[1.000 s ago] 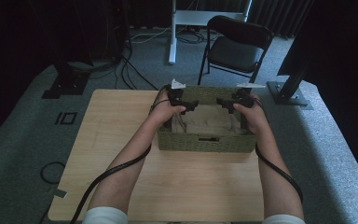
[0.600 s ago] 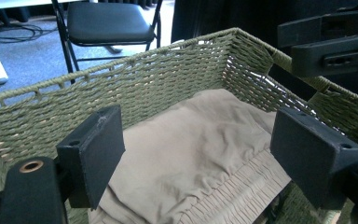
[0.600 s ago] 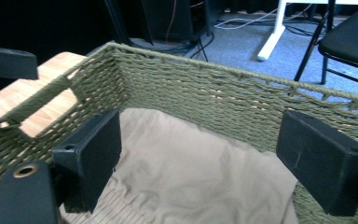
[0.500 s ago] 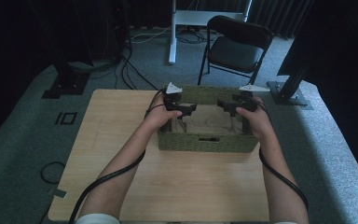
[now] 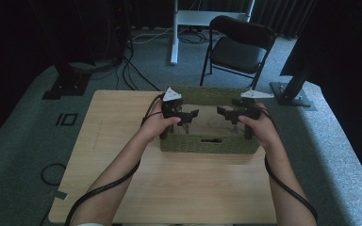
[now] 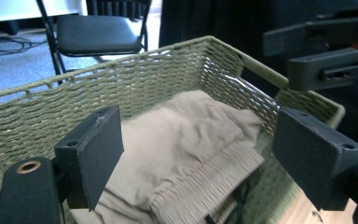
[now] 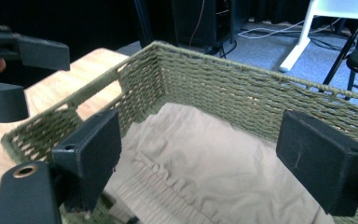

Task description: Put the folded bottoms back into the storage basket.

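A person at a light wooden surface (image 5: 122, 141) holds two sets of tongs over a green woven basket (image 5: 207, 143) that sits toward the far middle of the surface. The left tongs (image 5: 191, 115) and right tongs (image 5: 222, 113) face each other across the basket's open top, each with its jaws set wide apart and nothing between them. Inside the basket lies a folded beige cloth (image 6: 191, 140), its gathered, ribbed edge turned toward the near wall.

Beyond the surface stand a black folding chair (image 5: 238, 47), the white leg of a desk (image 5: 174, 33) and two dark stand bases (image 5: 66, 84) on grey carpet, with cables running across the floor. None of these reaches the basket; its own woven walls are all that rings the cloth.

The high view gives the layout: forearms coming in from below, a cable trailing from each gripper, a slot handle in the basket's near wall. The left gripper view adds the cloth's creases and ribbed hem, the right tongs (image 6: 317, 60) hovering above the opposite rim, and the chair (image 6: 98, 32) behind. The right gripper view shows the cloth (image 7: 214, 158) spread against the far corner and the left tongs (image 7: 14, 79) over the rim, bare surface (image 7: 65, 84) behind them.
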Tool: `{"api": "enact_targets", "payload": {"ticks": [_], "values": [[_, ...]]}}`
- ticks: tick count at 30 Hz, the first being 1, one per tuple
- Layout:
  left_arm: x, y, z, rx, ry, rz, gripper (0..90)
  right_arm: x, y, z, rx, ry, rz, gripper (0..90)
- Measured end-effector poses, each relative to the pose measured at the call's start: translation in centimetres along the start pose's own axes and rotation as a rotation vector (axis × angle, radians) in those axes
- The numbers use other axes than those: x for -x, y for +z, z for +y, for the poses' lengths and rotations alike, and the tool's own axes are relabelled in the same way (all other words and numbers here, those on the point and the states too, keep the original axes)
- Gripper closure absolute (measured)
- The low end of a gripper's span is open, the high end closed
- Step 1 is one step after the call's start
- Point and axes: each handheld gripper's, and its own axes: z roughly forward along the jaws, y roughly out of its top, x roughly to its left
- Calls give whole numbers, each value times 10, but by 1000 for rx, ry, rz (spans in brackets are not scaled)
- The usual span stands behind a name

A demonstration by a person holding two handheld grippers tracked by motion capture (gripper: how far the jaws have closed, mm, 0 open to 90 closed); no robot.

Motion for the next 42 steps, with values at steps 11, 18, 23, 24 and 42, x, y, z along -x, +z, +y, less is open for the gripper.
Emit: {"api": "enact_targets", "payload": {"ticks": [11, 18, 23, 24, 42], "values": [[13, -16, -13, 9, 67, 18, 177, -17, -11, -11, 24, -28, 50, 137], [23, -24, -24, 4, 77, -6, 176, -27, -15, -23, 40, -28, 89, 137], [32, -31, -31, 8, 83, -34, 176, -38, -22, -30, 52, -58, 114, 137], [34, -33, -33, 4, 88, -30, 176, -39, -24, -31, 53, -65, 117, 137], [54, -58, -69, 2, 107, -65, 177, -61, -39, -77, 39, -64, 178, 137]]}}
